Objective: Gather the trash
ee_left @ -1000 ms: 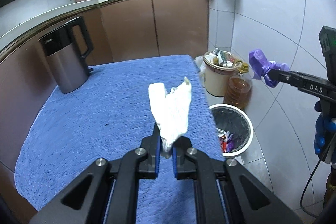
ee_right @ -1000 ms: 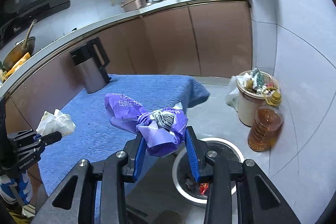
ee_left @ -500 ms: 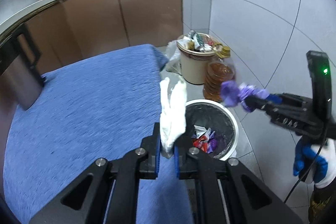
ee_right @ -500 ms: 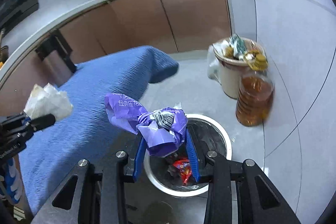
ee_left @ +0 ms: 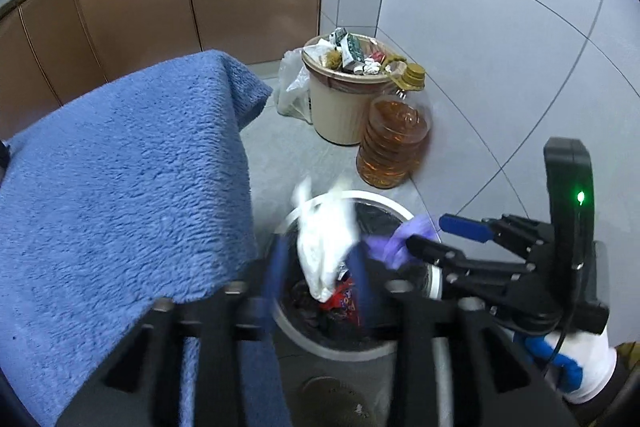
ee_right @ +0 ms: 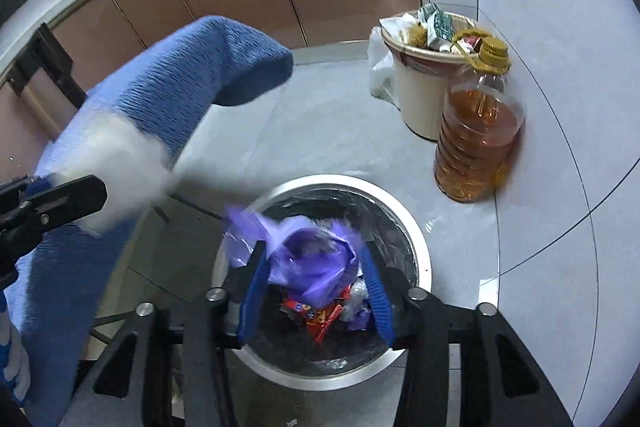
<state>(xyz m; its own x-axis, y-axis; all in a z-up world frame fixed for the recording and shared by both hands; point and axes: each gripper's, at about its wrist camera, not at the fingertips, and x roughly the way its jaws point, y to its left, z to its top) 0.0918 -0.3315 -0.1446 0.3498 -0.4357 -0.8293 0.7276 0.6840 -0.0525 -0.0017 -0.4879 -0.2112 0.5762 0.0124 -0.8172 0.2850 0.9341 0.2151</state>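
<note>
Both grippers hang over the round white-rimmed trash bin [ee_left: 400, 207] [ee_right: 416, 239] on the floor. My left gripper [ee_left: 318, 259] is open, and the white crumpled tissue [ee_left: 326, 247] sits loose between its spread blue pads, blurred, over the bin. In the right wrist view the tissue [ee_right: 120, 163] is a white blur at the left. My right gripper [ee_right: 314, 279] is open too, and the purple plastic wrapper [ee_right: 316, 259] lies between its pads above the bin's red and purple wrappers. The right gripper [ee_left: 424, 235] shows in the left wrist view with purple plastic [ee_left: 394, 241] at its tips.
The blue-cloth-covered table [ee_left: 120, 195] [ee_right: 168, 99] edge is just left of the bin. A full beige waste bucket [ee_left: 344, 95] [ee_right: 424, 83] and an oil bottle [ee_left: 394, 143] [ee_right: 476, 139] stand behind the bin by the tiled wall. Brown cabinets line the back.
Both grippers moved down over the bin and opened. The tissue and the purple wrapper are no longer pinched and are blurred between the pads.
</note>
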